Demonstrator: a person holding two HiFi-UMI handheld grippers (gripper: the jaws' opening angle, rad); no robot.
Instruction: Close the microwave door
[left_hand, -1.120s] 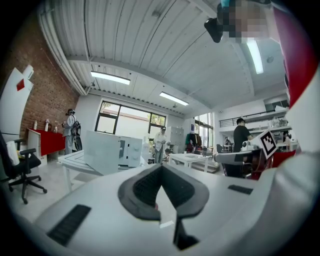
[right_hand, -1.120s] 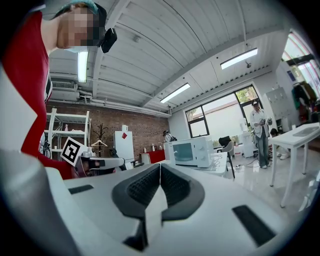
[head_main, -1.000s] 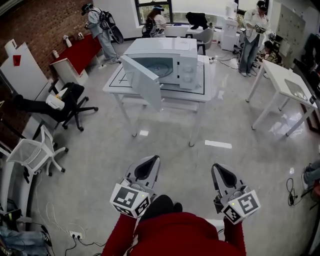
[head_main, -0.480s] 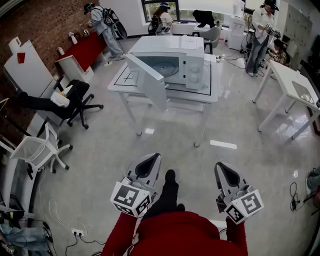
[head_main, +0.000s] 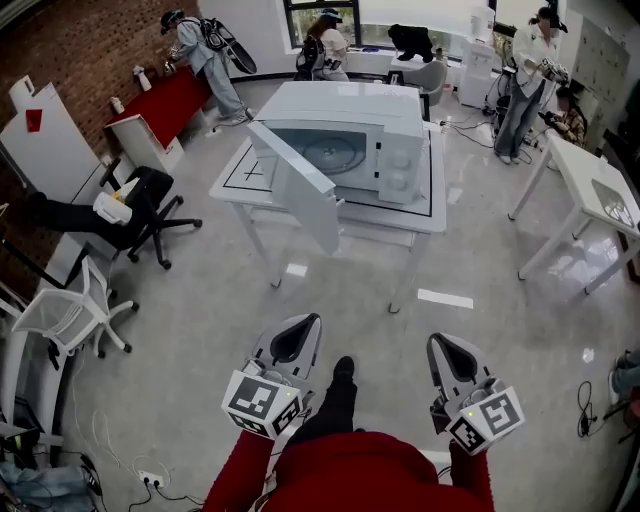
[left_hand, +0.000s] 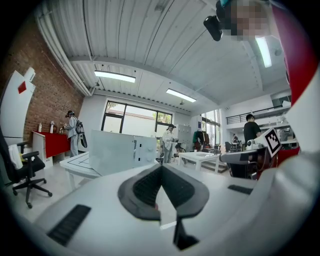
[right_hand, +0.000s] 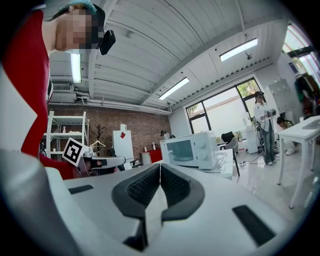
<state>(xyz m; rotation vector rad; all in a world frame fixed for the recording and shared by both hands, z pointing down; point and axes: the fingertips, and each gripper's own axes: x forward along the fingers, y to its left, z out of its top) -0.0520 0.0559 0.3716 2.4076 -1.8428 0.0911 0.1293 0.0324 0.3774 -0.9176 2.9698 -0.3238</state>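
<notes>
A white microwave (head_main: 385, 135) stands on a white table (head_main: 232, 185) ahead of me, across open floor. Its door (head_main: 300, 190) hangs wide open, swung out to the left past the table's front edge. From the left gripper view I see the microwave (left_hand: 142, 150) behind the door's outer face (left_hand: 111, 151); the right gripper view shows the microwave (right_hand: 192, 149) front. My left gripper (head_main: 301, 326) is shut and empty, low in the head view, well short of the table. My right gripper (head_main: 447, 346) beside it is also shut and empty.
A black office chair (head_main: 135, 205) and a white chair (head_main: 60, 310) stand at the left. A second white table (head_main: 590, 195) is at the right. Several people stand at the back near a red counter (head_main: 165, 100). Cables (head_main: 120, 455) lie on the floor at lower left.
The table and microwave have drawn nearer and grown larger in the head view as I step forward. Both grippers keep their spot in the picture, still shut.
</notes>
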